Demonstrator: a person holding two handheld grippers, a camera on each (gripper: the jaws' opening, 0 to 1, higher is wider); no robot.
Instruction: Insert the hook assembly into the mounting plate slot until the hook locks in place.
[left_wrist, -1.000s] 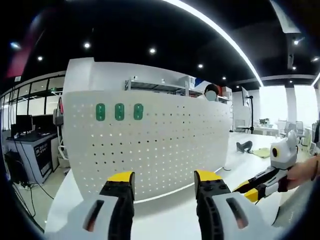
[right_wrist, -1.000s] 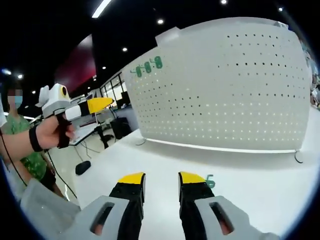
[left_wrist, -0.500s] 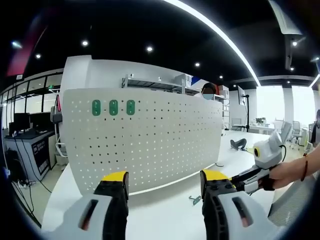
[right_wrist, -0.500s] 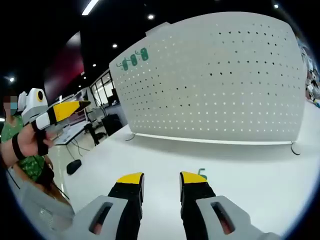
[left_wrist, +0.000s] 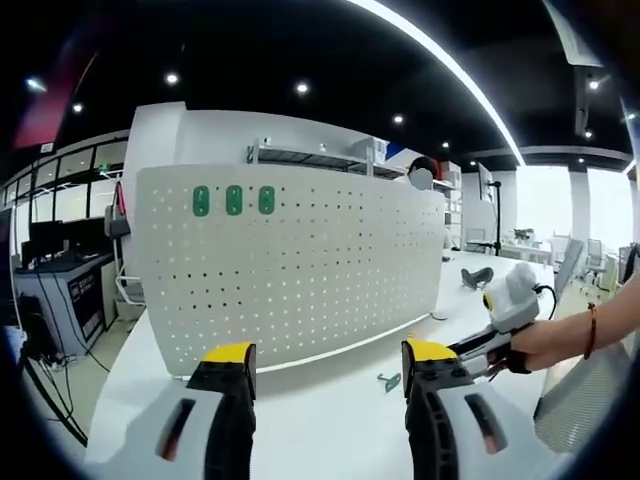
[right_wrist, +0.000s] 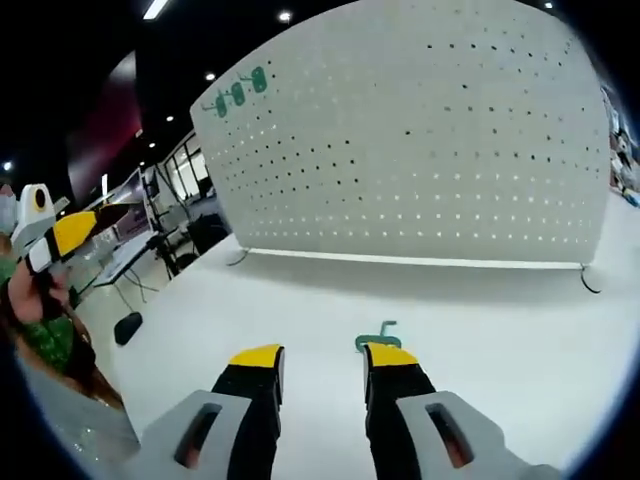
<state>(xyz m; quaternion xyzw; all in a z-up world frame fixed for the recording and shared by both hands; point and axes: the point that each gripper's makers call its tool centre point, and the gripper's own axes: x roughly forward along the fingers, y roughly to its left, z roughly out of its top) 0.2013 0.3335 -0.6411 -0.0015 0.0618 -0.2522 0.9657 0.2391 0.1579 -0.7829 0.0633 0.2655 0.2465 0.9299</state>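
A white perforated mounting plate (left_wrist: 300, 270) stands upright on the white table (left_wrist: 330, 420), with three green hooks (left_wrist: 233, 200) set in its top left corner. A loose green hook (left_wrist: 388, 381) lies flat on the table before it. In the right gripper view the same plate (right_wrist: 440, 150) looms close, and the loose hook (right_wrist: 378, 338) lies just past my right gripper (right_wrist: 322, 356), which is open and empty. My left gripper (left_wrist: 325, 352) is open too, held back from the plate. The right gripper (left_wrist: 480, 345), in a person's hand, enters the left gripper view from the right.
The plate rests on thin wire feet (right_wrist: 590, 283). A desk with monitors (left_wrist: 55, 270) stands far left, beyond the table edge. A dark object (left_wrist: 477, 275) lies on the table at the far right. A person in green (right_wrist: 45, 330) holds the left gripper (right_wrist: 60, 235).
The right gripper has moved closer to the plate and down toward the loose hook, which now lies right at its fingertips. The left gripper view has shifted only slightly.
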